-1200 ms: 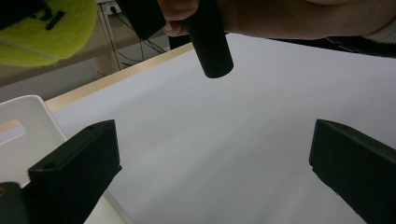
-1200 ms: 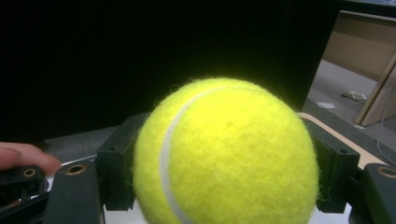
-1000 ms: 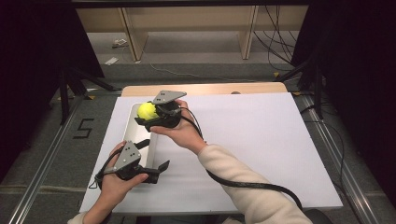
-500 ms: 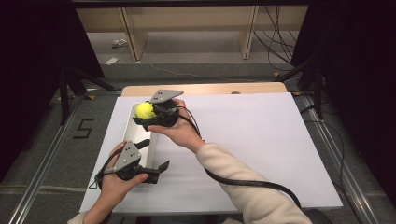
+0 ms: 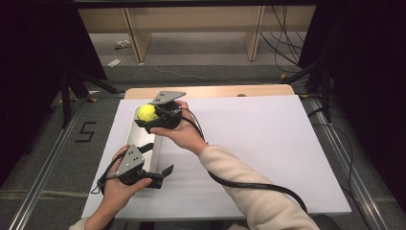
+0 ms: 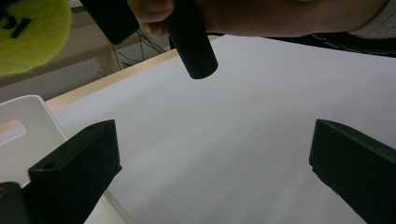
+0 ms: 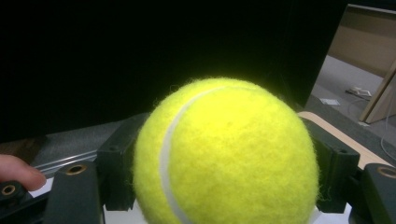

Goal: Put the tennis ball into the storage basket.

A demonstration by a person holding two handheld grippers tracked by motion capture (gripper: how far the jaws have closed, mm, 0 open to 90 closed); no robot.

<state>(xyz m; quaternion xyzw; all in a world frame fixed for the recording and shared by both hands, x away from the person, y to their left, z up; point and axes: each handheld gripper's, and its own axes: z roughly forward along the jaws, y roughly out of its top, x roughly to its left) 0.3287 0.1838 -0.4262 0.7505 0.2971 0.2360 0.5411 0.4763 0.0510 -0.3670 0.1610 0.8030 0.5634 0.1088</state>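
A yellow tennis ball [image 5: 146, 112] is pinched between the jaws of the right tongs [image 5: 149, 115] and is held in the air above the far end of a white tray [image 5: 130, 136], which lies near the left edge of the tabletop [image 5: 268, 143]. In the right gripper view the ball [image 7: 226, 154] is seen pressed from both sides, with much of its felt bulging beyond the jaws. The left tongs [image 5: 160, 175] are spread wide and hold nothing, close to the tray's near end.

The ball is judged likely to be lost if the squeeze is eased too soon: being round and springy, it could bounce off the tray's rim or floor and roll across the bare tabletop towards an edge. A release from this height would raise that risk. A tilt of the wrist could also let the felt slip.
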